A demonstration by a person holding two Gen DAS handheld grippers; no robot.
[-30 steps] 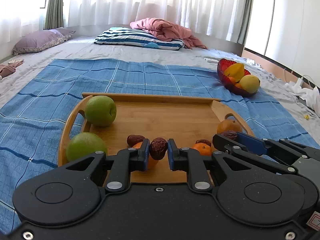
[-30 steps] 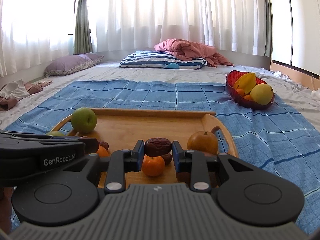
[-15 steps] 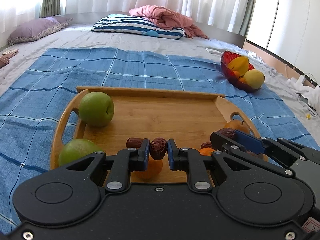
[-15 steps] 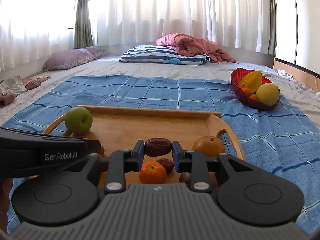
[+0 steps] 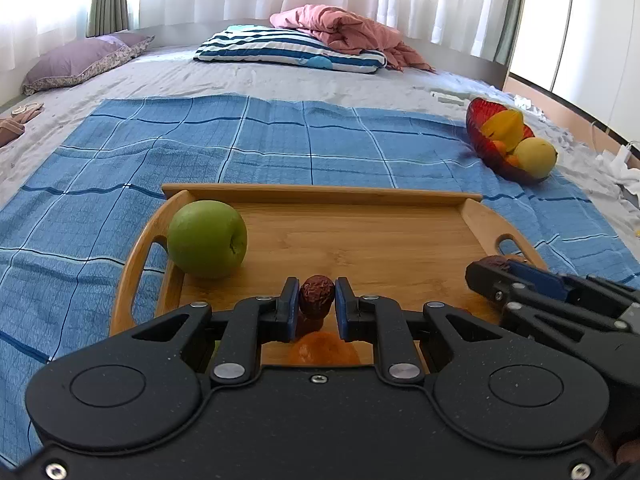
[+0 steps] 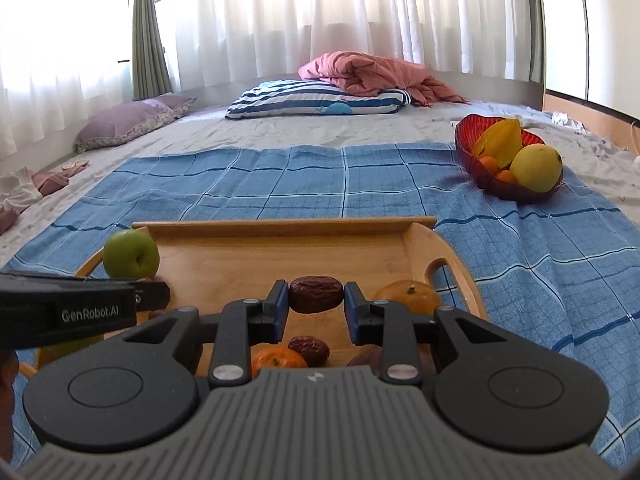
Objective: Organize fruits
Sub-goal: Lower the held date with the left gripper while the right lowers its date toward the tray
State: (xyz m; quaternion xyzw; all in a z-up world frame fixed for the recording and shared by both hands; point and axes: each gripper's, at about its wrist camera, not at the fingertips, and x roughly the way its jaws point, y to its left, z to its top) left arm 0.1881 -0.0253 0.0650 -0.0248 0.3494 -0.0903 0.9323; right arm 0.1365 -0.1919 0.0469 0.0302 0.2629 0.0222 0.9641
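Both clamped: left gripper [image 5: 317, 307] on an upright date [image 5: 317, 298], right gripper [image 6: 316, 307] on a crosswise date [image 6: 316, 294] (over the tray [image 6: 280, 226]); red bowl [image 6: 470, 160] far right, nearer the right hand.

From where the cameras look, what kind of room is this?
Most likely a bedroom. The tray sits on a blue cloth spread over a wide bed or sleeping platform, with a striped pillow and a crumpled pink blanket behind it, below curtained windows.
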